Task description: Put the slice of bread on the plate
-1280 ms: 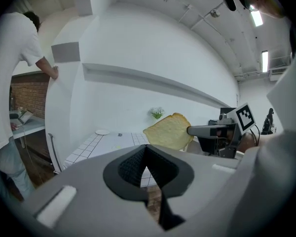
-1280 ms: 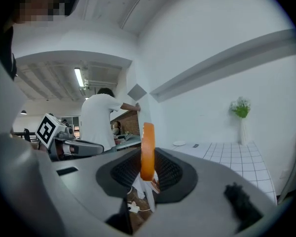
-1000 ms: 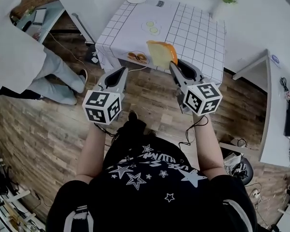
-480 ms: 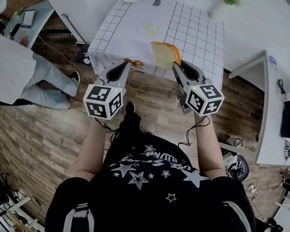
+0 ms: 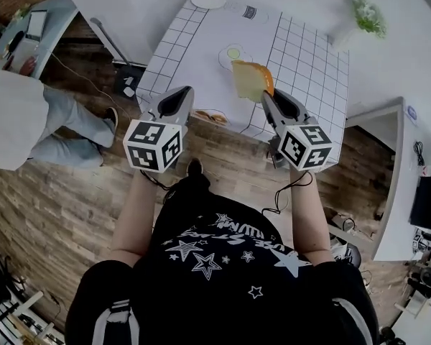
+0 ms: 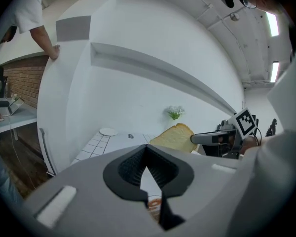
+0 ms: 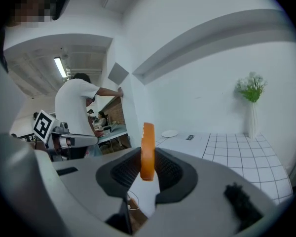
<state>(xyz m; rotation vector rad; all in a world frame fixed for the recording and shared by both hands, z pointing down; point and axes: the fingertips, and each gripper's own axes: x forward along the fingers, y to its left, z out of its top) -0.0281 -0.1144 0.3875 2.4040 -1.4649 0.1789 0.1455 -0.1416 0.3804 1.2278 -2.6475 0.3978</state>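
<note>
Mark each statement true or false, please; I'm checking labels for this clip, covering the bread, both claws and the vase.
1. The right claw grips the bread slice. True.
2. The bread slice lies flat on the table. False: it is held in the air, on edge.
3. The left claw holds nothing. True.
4. The vase of flowers lies on its side. False: it stands upright.

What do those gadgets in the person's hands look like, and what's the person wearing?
Both the left gripper and the right gripper are grey plastic beaks with black ribbed pads inside. Each ends in a white cube printed with black square markers. A thin dark cable trails below. The person wears a black short-sleeved shirt with white stars.
</note>
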